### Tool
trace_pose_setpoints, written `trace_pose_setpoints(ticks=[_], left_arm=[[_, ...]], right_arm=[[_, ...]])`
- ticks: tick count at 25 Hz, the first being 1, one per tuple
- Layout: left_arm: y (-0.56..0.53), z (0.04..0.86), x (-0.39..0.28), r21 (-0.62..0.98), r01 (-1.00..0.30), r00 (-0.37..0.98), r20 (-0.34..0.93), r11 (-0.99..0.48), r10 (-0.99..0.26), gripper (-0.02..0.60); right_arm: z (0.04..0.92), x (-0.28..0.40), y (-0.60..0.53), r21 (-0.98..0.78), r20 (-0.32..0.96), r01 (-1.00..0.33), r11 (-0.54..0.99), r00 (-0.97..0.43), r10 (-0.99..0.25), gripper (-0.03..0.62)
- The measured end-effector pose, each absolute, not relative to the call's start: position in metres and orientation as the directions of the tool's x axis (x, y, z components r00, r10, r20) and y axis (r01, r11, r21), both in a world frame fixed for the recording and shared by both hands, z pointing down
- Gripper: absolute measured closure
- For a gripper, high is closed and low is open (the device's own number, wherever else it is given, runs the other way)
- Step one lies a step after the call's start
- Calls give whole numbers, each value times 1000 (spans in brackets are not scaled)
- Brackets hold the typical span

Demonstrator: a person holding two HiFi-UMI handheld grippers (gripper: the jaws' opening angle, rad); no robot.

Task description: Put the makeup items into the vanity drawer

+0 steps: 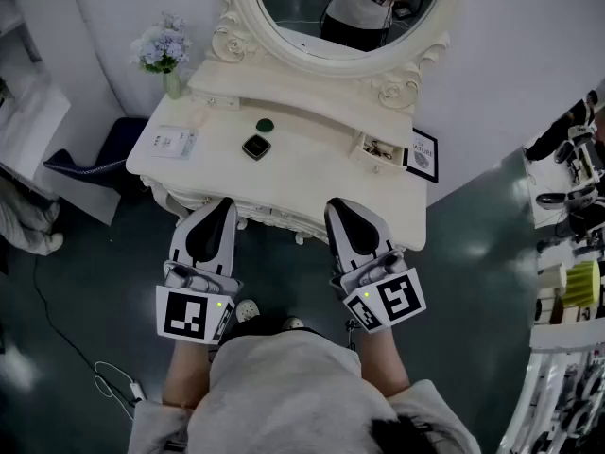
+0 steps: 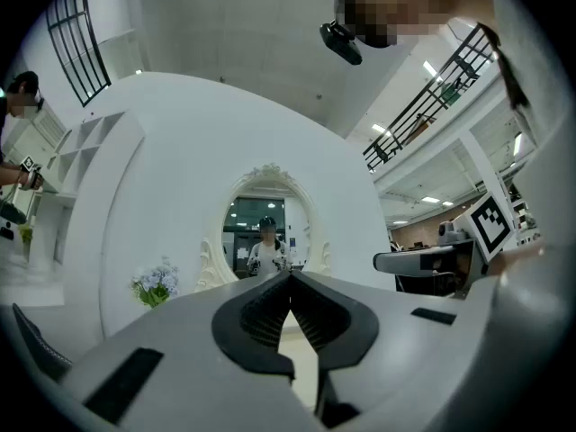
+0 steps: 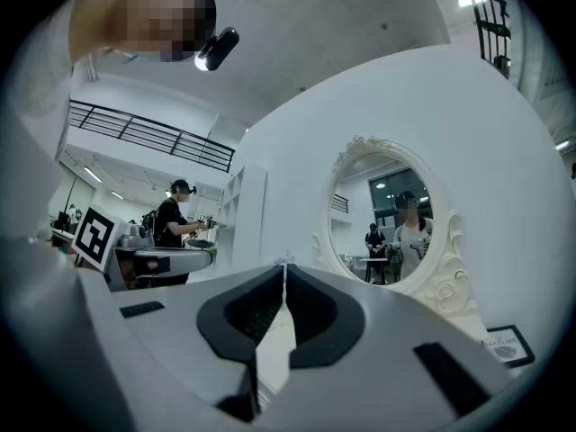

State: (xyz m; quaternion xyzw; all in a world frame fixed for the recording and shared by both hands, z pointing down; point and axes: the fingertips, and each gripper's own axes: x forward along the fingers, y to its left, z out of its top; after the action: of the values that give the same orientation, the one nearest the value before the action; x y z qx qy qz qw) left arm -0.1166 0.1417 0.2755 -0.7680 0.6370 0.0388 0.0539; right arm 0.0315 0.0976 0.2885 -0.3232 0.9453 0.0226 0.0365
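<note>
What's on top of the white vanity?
A vase of flowers, a white card, a round green item, a black square compact, a small open drawer, a framed sign. The left tool and right tool hide part of the front edge.

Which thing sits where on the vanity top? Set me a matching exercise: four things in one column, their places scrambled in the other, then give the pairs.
Things
1. vase of flowers
2. round green item
3. white card
4. framed sign

Places
A. right end of the vanity top
B. left side, nearer the front than the vase
C. back left corner
D. middle, just behind the dark square compact

Pairs: 1-C; 2-D; 3-B; 4-A
</note>
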Motion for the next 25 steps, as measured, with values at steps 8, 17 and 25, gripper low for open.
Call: trace_pose_setpoints(ticks=[8,17,25], left_arm=[[134,276,-131,-30,-982,190,-126,-187,-974,568],[119,283,-152,-39,-973,230,-115,-227,-966,568],[107,293,-160,-41,-959,282,-97,-279,-954,568]], right_arm=[[288,18,91,17,-88,-619,786,-784,-615,569],[291,2,77,-5,-112,-659,752,-747,-655,569],[299,-2,75,-6,-103,-701,713,-709,-698,569]])
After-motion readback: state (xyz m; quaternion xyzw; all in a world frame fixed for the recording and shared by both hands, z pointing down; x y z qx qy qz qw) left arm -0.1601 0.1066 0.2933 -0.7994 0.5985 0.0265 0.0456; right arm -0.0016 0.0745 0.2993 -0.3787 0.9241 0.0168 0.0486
